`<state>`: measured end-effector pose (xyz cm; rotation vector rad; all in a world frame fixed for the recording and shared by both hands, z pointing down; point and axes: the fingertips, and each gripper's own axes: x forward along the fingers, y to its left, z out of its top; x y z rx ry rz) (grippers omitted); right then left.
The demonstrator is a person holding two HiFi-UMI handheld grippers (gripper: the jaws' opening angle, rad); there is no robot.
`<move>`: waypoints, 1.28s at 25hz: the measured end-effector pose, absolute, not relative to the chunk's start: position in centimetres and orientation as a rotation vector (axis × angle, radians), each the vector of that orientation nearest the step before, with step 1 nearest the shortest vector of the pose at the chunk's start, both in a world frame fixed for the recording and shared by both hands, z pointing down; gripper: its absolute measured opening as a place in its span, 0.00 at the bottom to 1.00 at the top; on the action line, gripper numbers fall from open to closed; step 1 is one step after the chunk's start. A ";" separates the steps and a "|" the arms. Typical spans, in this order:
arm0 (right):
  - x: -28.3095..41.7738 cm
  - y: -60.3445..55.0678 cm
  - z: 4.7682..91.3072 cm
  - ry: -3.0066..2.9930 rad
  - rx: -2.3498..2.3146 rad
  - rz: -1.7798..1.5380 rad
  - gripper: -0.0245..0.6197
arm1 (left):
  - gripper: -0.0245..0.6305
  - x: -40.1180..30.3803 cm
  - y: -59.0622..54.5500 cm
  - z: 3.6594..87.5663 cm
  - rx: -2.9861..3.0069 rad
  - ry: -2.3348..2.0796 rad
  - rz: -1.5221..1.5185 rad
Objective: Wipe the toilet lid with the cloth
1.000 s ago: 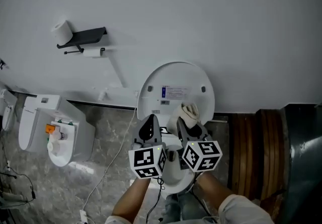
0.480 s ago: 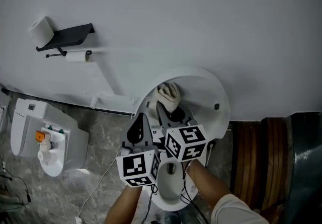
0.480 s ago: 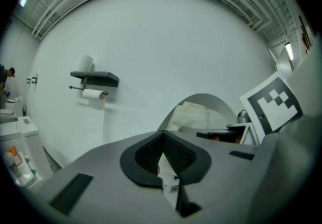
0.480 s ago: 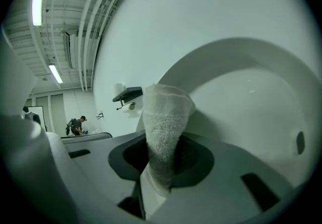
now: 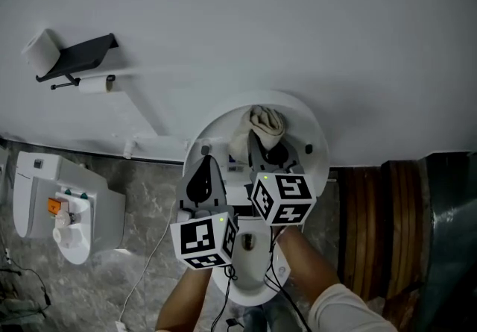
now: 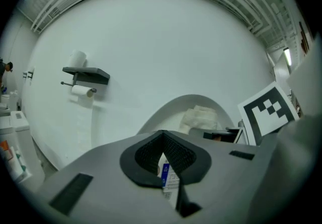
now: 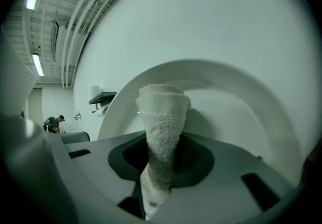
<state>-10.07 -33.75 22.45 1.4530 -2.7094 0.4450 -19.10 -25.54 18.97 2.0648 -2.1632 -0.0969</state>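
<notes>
Against the wall: the toilet lid (image 5: 223,125) stands raised, white inner face outward, with the plain white wall (image 5: 298,24) behind it.
Floor: grey marbled stone (image 5: 149,196); brown wooden slats (image 5: 380,211) lie off to the right.
Wall fittings: a black shelf (image 5: 78,54) left of the toilet carries a spare roll (image 5: 41,47), and a hanging roll (image 5: 93,84) sits just under it.
Cloth: the pale towelling cloth (image 5: 266,125) is bunched up against the upper middle of the lid.
Right hand-held gripper (image 5: 270,145): clamped on the cloth, which sticks out well past its jaws.
Left hand-held gripper (image 5: 203,166): jaws closed together with nothing in them, held before the lid's lower left, just beside the right one.
Left gripper view only: past the closed jaws a blue-and-white sticker (image 6: 168,177) on the lid shows plainly, and the right tool's marker cube (image 6: 269,112) fills the right side.
Right gripper view only: ceiling strip lights (image 7: 37,64) and a distant person (image 7: 53,123) at the far left.
Containers: the toilet bowl (image 5: 250,282) lies below both tools, mostly covered, so I cannot tell its contents. A white unit (image 5: 97,200) on the floor at left holds an orange piece (image 5: 54,206) and a white piece (image 5: 63,233) in its open top.
</notes>
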 end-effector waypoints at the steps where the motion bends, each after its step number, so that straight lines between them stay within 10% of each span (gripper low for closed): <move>1: -8.4 -34.0 22.7 -2.685 1.504 0.448 0.17 | 0.04 -18.2 -25.8 19.0 2.077 -2.147 -0.099; 10: -0.8 -34.7 24.8 -2.545 1.701 0.505 0.17 | 0.04 -12.2 -27.1 20.6 2.156 -2.015 -0.091; 24: -20.9 -27.0 28.5 -2.757 1.223 0.456 0.17 | 0.04 -26.5 -17.4 25.4 1.828 -2.262 0.008; 32: -20.7 -28.3 29.8 -2.743 1.221 0.309 0.17 | 0.04 -27.0 -15.4 27.3 1.788 -2.266 0.013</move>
